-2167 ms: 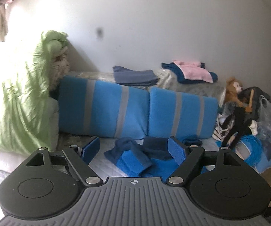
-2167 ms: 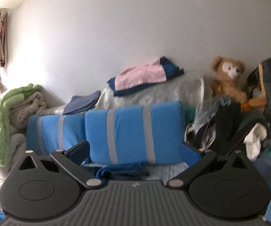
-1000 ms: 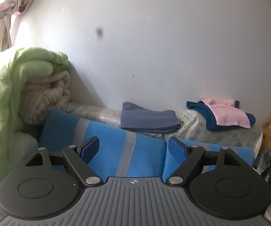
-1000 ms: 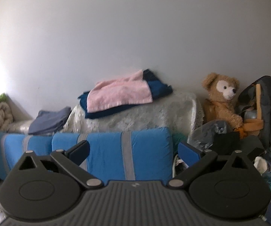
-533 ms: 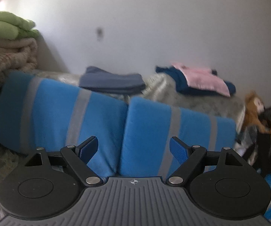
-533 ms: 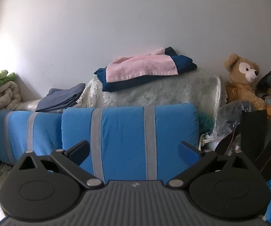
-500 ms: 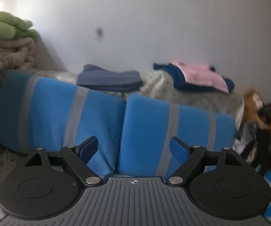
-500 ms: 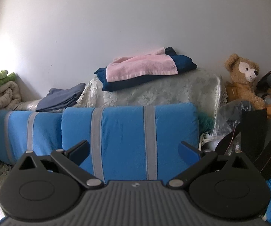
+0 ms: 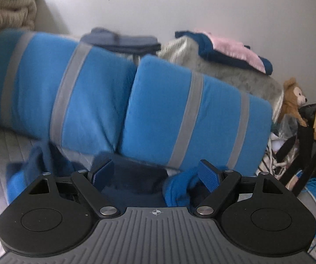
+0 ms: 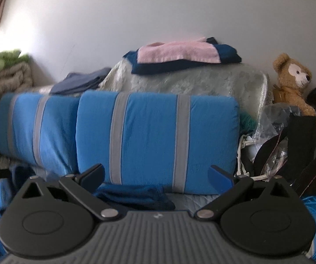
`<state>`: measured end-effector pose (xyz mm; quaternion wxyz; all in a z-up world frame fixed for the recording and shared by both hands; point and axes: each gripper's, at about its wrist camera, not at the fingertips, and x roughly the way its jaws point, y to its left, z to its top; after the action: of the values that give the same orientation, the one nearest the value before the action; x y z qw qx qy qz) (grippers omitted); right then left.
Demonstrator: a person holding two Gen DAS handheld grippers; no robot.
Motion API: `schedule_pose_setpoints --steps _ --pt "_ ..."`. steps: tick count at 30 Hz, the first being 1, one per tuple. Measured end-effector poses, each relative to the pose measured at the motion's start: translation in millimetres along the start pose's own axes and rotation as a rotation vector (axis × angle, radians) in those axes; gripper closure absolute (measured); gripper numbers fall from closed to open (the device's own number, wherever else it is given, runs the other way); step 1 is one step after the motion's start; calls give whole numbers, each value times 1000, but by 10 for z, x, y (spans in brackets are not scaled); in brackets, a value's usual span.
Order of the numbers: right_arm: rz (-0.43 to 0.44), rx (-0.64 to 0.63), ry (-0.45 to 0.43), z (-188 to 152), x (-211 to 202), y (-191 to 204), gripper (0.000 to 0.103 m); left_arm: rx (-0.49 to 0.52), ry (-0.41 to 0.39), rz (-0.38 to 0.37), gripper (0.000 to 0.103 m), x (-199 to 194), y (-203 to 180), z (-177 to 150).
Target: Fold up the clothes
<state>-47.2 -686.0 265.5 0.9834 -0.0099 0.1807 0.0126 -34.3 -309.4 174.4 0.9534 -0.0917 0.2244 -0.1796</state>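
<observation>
With nothing yet gripped, the left claw (image 9: 155,172) and right claw (image 10: 155,175) gape wide above the crumpled blue garment (image 9: 133,180) low in frame, poised to seize it.

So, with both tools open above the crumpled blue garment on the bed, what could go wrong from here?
1. The blue garment lies bunched, so the left tool may pinch several layers instead of one edge.
2. The blue striped pillows stand close behind; a tool could catch one.
3. The right tool sees only a small dark fold, so its grasp may miss the hem.
</observation>
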Motion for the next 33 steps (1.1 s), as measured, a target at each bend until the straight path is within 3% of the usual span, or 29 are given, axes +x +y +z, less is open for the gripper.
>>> schedule_pose_setpoints --steps 6,9,11,17,24,29,33 --pt "30 -113 31 -224 121 217 2 -26 8 -24 19 144 130 -272" --pt "61 -150 40 -330 188 323 5 -31 36 -8 19 192 145 -288" --pt "90 -163 51 -391 252 380 8 -34 11 -21 19 163 166 -289" --pt "147 -129 79 -538 419 465 19 -44 41 11 19 182 187 -316" --pt "175 -77 104 -611 585 494 25 -81 39 -49 19 194 217 -333" --pt "189 -16 144 -630 741 468 39 -124 61 -73 19 261 258 -351" --pt "203 24 167 -648 881 459 44 -123 59 -60 19 254 301 -353"
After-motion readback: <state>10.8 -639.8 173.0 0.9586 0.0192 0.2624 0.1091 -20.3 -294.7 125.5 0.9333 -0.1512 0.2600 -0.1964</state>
